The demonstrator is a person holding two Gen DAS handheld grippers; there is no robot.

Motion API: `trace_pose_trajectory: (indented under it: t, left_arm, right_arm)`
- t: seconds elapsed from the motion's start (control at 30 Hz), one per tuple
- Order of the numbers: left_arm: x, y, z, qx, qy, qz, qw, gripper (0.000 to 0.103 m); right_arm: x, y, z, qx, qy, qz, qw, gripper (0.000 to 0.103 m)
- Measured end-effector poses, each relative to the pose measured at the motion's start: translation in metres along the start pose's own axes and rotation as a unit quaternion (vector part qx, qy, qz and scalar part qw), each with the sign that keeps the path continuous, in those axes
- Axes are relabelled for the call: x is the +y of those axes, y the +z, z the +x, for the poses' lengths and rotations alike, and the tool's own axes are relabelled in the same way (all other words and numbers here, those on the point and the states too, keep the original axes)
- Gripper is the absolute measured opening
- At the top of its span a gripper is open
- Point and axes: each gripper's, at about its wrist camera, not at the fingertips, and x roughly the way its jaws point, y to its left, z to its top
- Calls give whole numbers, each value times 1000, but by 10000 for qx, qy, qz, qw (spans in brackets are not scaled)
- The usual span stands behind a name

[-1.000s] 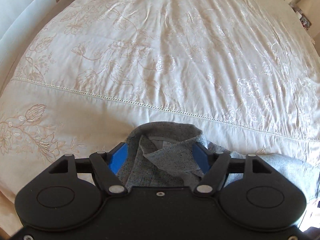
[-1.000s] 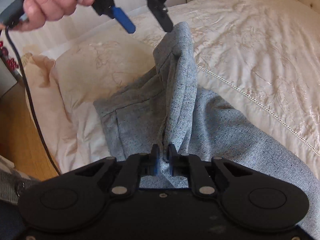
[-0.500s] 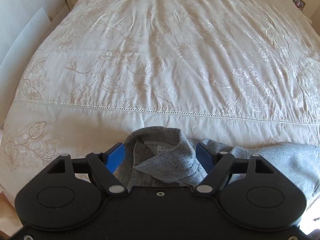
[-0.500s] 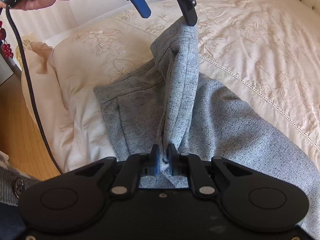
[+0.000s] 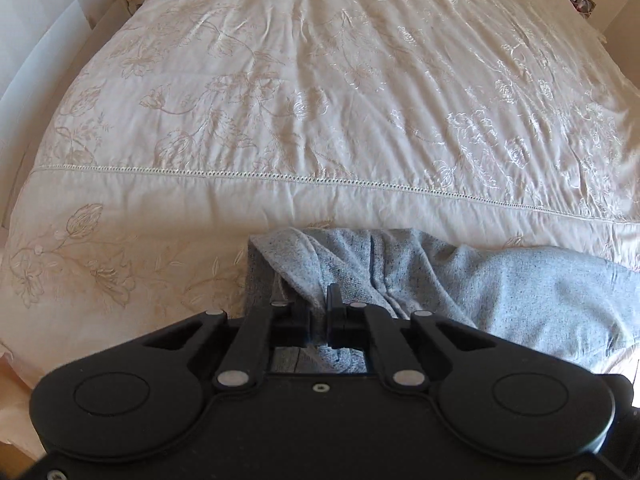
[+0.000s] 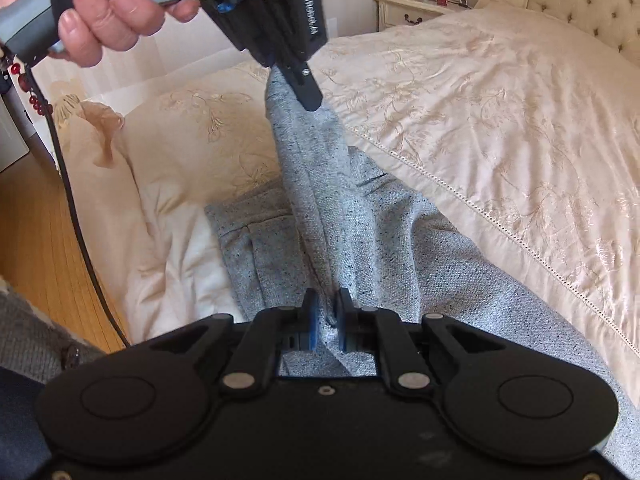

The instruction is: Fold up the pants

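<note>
Right wrist view, item one: pants [image 6: 360, 240], grey flecked knit, lying across the near edge of the bed with one end toward the foot corner; a long fold of the fabric is drawn up off the bedspread [image 6: 500, 128] into a taut ridge between two grips. Right gripper [image 6: 325, 326]: jaws closed on the near end of that ridge, blue pads pressing cloth from both sides. Left gripper [image 6: 298, 80]: seen from the side, held in the person's left hand [image 6: 108, 28], its fingers pinched onto the far, raised end of the ridge; in its own view the left gripper [image 5: 319, 316] shows jaws drawn together with grey fabric between them. Step in hand, as judged: both ends of one edge are secured and lifted, ready for a fold; most of the garment lies rumpled on the bed, so the task looks early. Next move calls for carrying both grips together, keeping the ridge tight, and laying the edge over the rest of the cloth without dragging the bedspread. Writing: pale lettering on the left gripper's black body, upside down and not reliably readable. Surroundings: nightstand [image 6: 416, 10] with framed photos and a red bottle, tufted headboard [image 6: 580, 0], wooden floor [image 6: 44, 232].
</note>
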Motion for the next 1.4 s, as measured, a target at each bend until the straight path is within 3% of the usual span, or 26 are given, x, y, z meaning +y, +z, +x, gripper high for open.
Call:
trace_pose_trajectory:
  t: [0.27, 0.4, 0.5, 0.63, 0.73, 0.87, 1.03, 1.2, 1.4]
  left_arm:
    - [27, -60, 74, 843, 565, -371, 9941, 11]
    - [29, -62, 92, 732, 738, -648, 9925, 14]
    - [22, -55, 90, 538, 971, -610, 9919, 10]
    - [21, -39, 85, 339, 1308, -396, 9900, 11]
    - [27, -32, 86, 351, 1502, -418, 9871, 10]
    - [28, -32, 70, 261, 1491, -535, 9870, 11]
    - [-13, -41, 52, 0, 1103, -337, 9933, 13]
    - [-68, -57, 86, 364, 558, -18, 9978, 20]
    - [-90, -49, 136, 603, 1175, 106, 9912, 21]
  right_arm:
    - [31, -34, 49, 730, 225, -330, 9965, 11]
    - [36, -36, 55, 715, 136, -236, 9971, 18]
    - [28, -36, 33, 408, 176, 97, 9990, 21]
    - [2, -53, -1, 197, -423, 688, 9965, 20]
    - [-24, -79, -22, 266, -1147, 973, 9883, 20]
    - [-41, -113, -31, 822, -1734, 445, 9804, 21]
    - [-56, -148, -34, 1185, -1900, -88, 9746, 21]
    - [-63, -158, -20, 1258, -1728, -528, 9754, 23]
    - [-63, -164, -23, 1077, -1504, -1286, 9743, 28]
